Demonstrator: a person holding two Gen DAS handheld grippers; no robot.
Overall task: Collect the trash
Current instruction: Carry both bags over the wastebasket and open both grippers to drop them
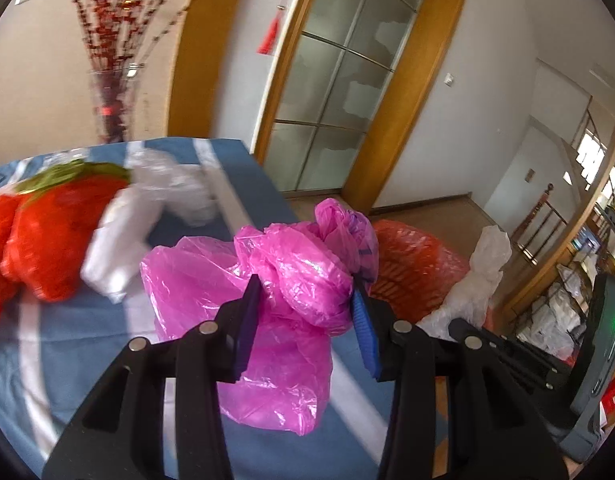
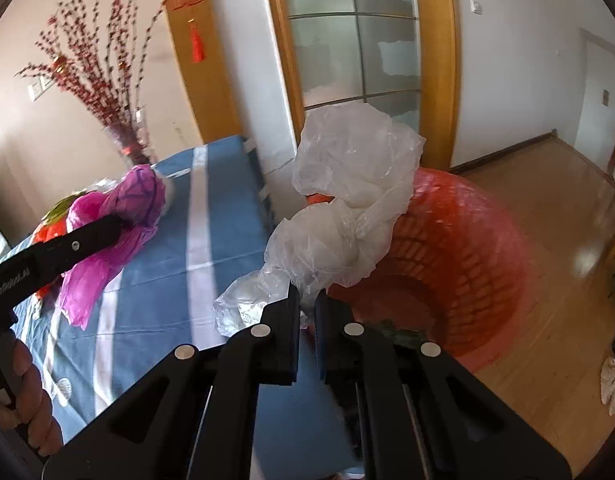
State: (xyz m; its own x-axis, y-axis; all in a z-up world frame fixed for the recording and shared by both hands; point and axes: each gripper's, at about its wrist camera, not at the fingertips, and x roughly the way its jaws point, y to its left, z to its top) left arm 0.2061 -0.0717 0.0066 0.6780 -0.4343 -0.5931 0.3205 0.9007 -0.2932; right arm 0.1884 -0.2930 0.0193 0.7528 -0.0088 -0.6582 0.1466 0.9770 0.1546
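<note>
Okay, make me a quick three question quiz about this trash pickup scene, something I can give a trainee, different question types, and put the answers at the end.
1. True or false: the left tool holds a pink plastic bag.
2. Multiple choice: what is pinched in the right tool? A) a red bag B) a clear plastic bag C) a vase
3. Fill in: the red mesh basket stands on the ____, beside the table with the blue striped cloth.

Key: 1 true; 2 B; 3 floor.
</note>
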